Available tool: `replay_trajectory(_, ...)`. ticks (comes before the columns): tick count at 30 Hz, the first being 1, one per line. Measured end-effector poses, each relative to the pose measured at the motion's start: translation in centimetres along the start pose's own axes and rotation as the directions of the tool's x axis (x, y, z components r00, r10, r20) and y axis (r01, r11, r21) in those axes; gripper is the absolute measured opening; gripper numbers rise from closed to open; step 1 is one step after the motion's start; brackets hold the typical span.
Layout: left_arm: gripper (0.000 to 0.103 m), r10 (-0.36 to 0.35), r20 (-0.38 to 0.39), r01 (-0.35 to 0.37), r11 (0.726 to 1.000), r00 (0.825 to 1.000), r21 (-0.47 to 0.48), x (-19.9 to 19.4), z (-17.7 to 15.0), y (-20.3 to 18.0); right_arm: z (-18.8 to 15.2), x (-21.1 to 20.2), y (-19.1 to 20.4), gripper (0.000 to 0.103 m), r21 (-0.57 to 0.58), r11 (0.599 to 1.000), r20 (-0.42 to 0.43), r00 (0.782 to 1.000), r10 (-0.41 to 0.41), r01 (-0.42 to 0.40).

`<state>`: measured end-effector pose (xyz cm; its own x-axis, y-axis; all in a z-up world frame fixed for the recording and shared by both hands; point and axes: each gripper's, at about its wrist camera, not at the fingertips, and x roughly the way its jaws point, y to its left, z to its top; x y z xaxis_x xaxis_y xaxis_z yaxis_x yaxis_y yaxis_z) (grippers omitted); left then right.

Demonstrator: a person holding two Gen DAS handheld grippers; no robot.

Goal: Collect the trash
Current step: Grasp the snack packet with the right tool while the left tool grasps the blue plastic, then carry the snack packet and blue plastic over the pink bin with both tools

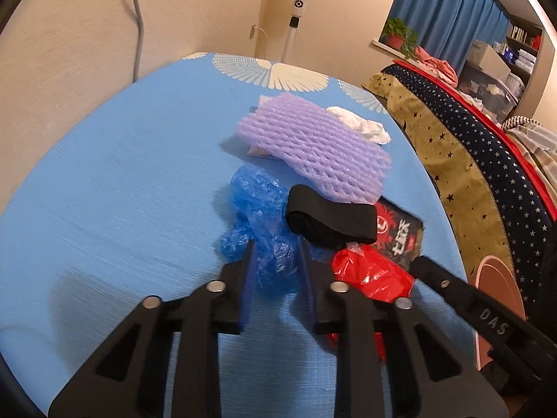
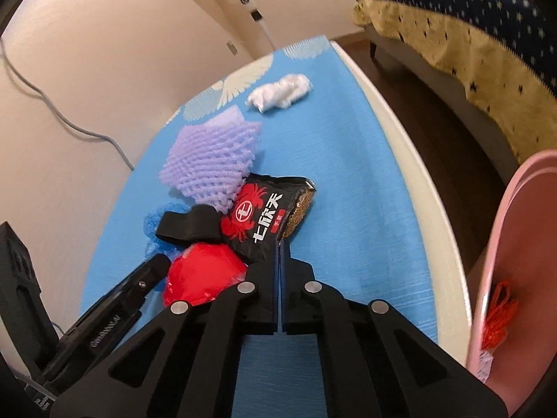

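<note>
Covering the table, a blue cloth [image 1: 104,181] runs bare on the left toward the wall; trash clusters right of centre. Left gripper [image 1: 276,254] pinches the blue plastic bag [image 1: 257,205]; right gripper [image 2: 280,247], fingers closed, grips the black snack packet [image 2: 268,216]. Red bag [image 2: 202,271] lies between them, purple foam net [image 1: 313,146] behind. White table edge [image 2: 417,181], pink bin [image 2: 504,244], bed [image 1: 470,160] to the right.
</note>
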<state>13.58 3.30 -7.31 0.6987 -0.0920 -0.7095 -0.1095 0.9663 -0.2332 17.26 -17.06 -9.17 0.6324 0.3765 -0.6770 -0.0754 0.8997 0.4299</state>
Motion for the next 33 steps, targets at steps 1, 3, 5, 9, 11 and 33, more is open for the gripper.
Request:
replay_trajectory(1,0.012,0.001,0.001,-0.001,1.0,1.0,-0.005,-0.1,0.0,0.1,0.1,-0.3,0.2,0.0,-0.009,1.0,0.012,1.0,-0.003,0.003)
replay_trajectory(3,0.01,0.006,0.007,-0.006,1.0,1.0,-0.014,-0.2,0.0,0.3,0.4,-1.1,0.6,0.0,-0.03,1.0,0.04,0.999,-0.007,0.008)
replay_trajectory(5,0.007,0.014,0.018,-0.013,1.0,1.0,-0.016,-0.5,0.1,0.4,0.5,-1.7,0.7,0.0,-0.042,0.999,0.056,0.998,-0.006,0.009)
replay_trajectory(9,0.004,0.02,0.041,-0.02,1.0,0.999,-0.008,-1.5,0.2,0.3,0.8,-3.2,1.3,0.0,-0.07,0.998,0.092,0.996,-0.001,0.007)
replay_trajectory(11,0.004,0.024,0.057,-0.024,1.0,0.998,-0.005,-2.1,0.3,0.3,0.9,-4.0,1.8,0.0,-0.091,0.996,0.112,0.994,0.0,0.011)
replay_trajectory(33,0.003,0.007,0.169,-0.014,0.999,0.986,0.044,-9.7,-0.3,0.0,-0.7,-13.1,3.0,0.0,-0.186,0.979,0.211,0.976,-0.045,0.085)
